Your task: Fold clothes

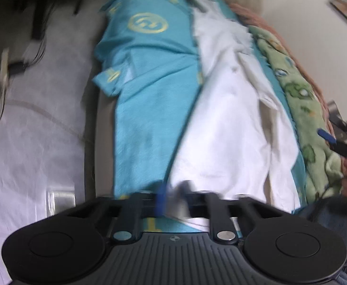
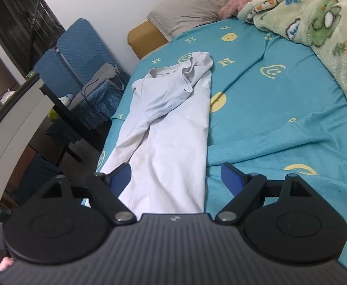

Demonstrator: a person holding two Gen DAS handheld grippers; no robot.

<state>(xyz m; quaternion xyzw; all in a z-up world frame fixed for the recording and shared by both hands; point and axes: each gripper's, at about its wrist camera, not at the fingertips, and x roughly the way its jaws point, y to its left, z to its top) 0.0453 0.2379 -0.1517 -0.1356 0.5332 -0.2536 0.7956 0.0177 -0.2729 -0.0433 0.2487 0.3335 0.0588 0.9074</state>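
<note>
Left gripper (image 1: 173, 196), left wrist view: fingers pressed together, pinching hem of white shirt (image 1: 232, 123), which lies along teal bedsheet (image 1: 147, 118). Right wrist view: right gripper (image 2: 175, 178) spread wide over shirt hem; green blanket (image 2: 327, 30) well apart

Left wrist view: blurred, low and close over the bed's near edge, looking along the white shirt (image 1: 232, 123) on the turquoise sheet (image 1: 147, 109).
Right wrist view: sharper, higher, facing the pillow (image 2: 197, 7) in the upper centre.
Shared: shirt, sheet, green blanket (image 1: 303, 99) at right of both frames.
</note>
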